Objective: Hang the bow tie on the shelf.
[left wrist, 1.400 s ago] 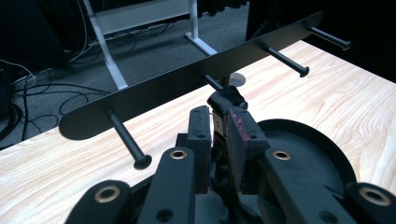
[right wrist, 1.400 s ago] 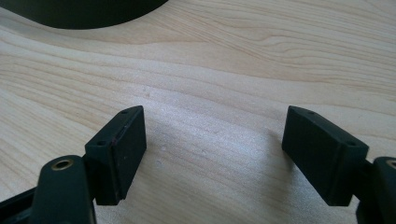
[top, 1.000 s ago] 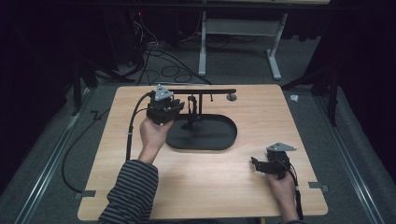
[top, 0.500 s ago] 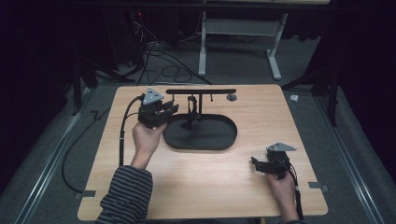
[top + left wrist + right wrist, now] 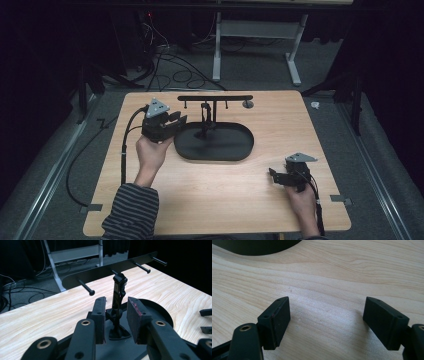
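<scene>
Pale wood-grain table (image 5: 215,200), oval black tray (image 5: 215,145), left claw (image 5: 115,321) narrowly parted, right claw (image 5: 325,323) wide

The left gripper (image 5: 176,120) is pulling back from the stand (image 5: 205,119), sliding left off the black oval base (image 5: 215,145) toward the worktop (image 5: 220,200) edge. Its jaws are parted now, nothing between them, and the striped sleeve (image 5: 131,210) has drawn back toward the near edge.

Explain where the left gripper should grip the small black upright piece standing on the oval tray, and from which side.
Grip the upright piece's thin stem, probably across its narrow width, coming level from the left gripper's side; the open jaws already frame it.
</scene>
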Available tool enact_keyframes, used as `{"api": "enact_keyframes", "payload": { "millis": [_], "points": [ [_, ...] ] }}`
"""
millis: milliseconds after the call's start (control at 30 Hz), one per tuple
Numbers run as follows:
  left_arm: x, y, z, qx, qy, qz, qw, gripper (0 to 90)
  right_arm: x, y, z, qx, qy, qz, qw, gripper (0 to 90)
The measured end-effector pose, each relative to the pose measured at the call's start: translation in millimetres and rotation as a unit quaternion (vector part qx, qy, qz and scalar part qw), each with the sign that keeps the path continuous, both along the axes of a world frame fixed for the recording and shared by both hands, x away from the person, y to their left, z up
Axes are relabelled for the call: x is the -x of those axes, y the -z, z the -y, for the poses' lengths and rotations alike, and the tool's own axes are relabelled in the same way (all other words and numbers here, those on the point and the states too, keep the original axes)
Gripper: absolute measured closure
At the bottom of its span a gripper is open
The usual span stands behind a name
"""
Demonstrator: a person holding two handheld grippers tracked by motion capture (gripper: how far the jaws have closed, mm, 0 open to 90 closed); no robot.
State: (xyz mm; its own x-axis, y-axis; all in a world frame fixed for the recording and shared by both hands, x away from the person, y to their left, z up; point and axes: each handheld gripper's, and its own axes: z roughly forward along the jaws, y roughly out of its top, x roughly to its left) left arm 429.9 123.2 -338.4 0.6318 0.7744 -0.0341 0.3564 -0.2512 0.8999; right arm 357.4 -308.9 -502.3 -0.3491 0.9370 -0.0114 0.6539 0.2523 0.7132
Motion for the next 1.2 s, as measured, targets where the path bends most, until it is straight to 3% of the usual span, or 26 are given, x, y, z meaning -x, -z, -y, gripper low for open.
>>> {"api": "enact_keyframes", "payload": {
  "millis": [500, 1200],
  "points": [
    [15.6, 1.8, -20.5, 0.017, -0.014, 0.006, 0.9998, 65.1, 0.0, 0.0, -0.1, 0.000, 0.001, 0.000, 1.0000, 23.0],
    [32.6, 8.1, -34.9, 0.021, -0.022, 0.001, 0.9995, 61.5, 0.0, -0.1, -0.1, 0.000, 0.001, 0.000, 1.0000, 23.0]
  ]
}}
